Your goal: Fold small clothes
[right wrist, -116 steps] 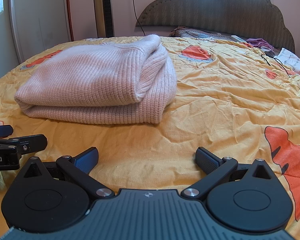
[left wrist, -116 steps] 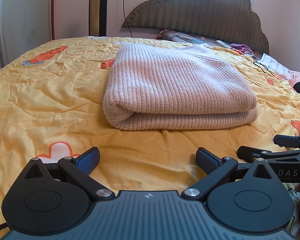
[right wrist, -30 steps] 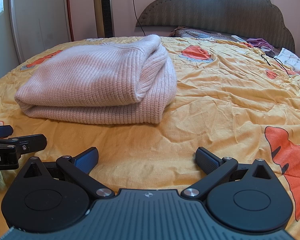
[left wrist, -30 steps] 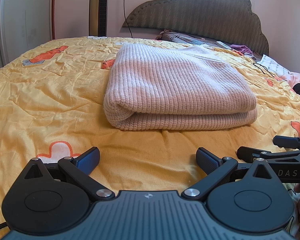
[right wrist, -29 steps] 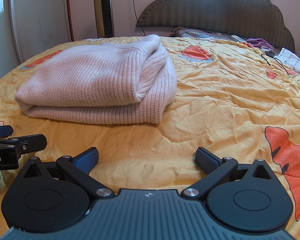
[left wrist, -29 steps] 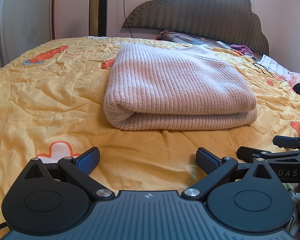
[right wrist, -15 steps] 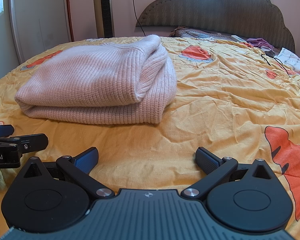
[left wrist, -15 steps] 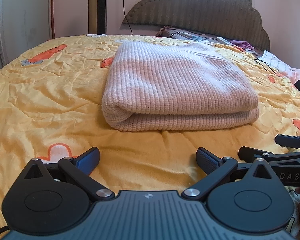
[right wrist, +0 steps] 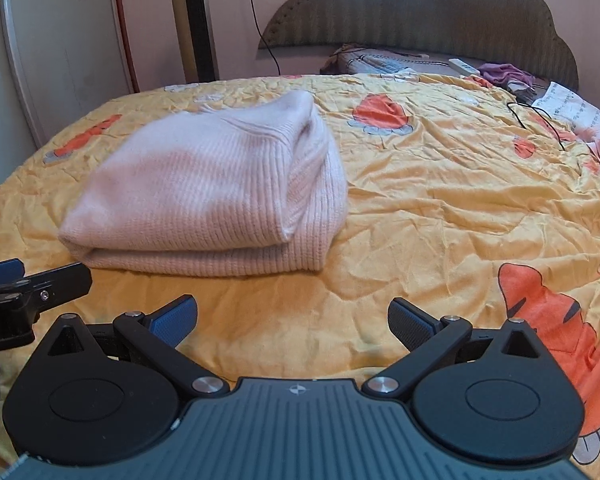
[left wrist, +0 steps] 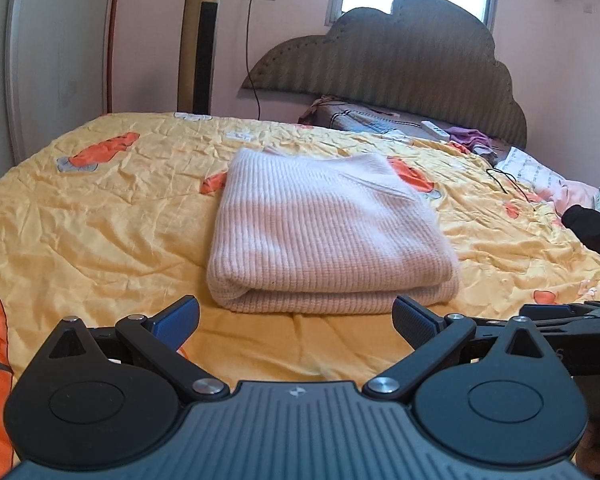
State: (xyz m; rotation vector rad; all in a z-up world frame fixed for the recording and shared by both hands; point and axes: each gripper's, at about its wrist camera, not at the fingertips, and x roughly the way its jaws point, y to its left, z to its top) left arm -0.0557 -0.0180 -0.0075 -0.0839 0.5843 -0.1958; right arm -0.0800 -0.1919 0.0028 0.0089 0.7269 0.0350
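Observation:
A pale pink knitted sweater (left wrist: 324, 236) lies folded into a thick rectangle on the yellow bedspread (left wrist: 100, 232). In the right wrist view the sweater (right wrist: 216, 196) lies ahead and to the left. My left gripper (left wrist: 296, 320) is open and empty, just in front of the sweater's near fold. My right gripper (right wrist: 292, 320) is open and empty, held back from the sweater's right corner. Each gripper shows at the edge of the other's view: the right one (left wrist: 572, 316) and the left one (right wrist: 28, 288).
The bed's grey headboard (left wrist: 400, 56) stands at the back, with a pillow, a remote (left wrist: 434, 130) and purple cloth (left wrist: 468, 136) below it. A black cable (right wrist: 536, 118) and pink items lie at the right. A tower fan (left wrist: 202, 36) and white door (left wrist: 52, 52) stand left.
Both grippers have lifted and pulled back from the sweater, so it looks smaller and farther. The sweater has not moved. Both grippers stayed open.

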